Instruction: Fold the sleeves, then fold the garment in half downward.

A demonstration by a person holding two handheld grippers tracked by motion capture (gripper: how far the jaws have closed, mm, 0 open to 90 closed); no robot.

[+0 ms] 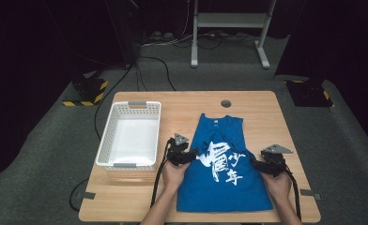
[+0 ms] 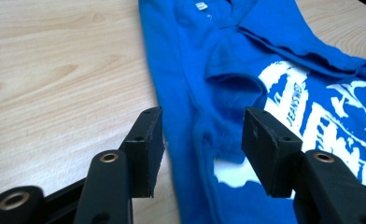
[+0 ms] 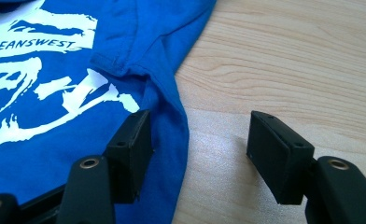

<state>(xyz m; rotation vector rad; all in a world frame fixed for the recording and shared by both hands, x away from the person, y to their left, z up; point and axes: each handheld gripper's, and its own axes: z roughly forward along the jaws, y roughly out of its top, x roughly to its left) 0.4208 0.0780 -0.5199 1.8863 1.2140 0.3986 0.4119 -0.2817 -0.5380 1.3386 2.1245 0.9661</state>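
Blue printed cotton T-shirt (image 1: pixel 224 164) flat on table (image 1: pixel 182 105); both hand-held grippers (image 2: pixel 202 140) (image 3: pixel 197 149) gaping, straddling side edges. Likely fold: pinch both layers, lift evenly.

Both grippers, left (image 1: pixel 187 154) and right (image 1: pixel 265 165), jaws apart.

Light wooden table (image 1: pixel 182 105), white plastic basket (image 1: pixel 129 136) at left, blue printed shirt (image 1: pixel 224 178) spread flat

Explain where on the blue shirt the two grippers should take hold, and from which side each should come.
The blue shirt lies flat, its side edges free. The left gripper takes the left edge, the right gripper the right edge, each coming from its own side, one jaw slid under the cloth.
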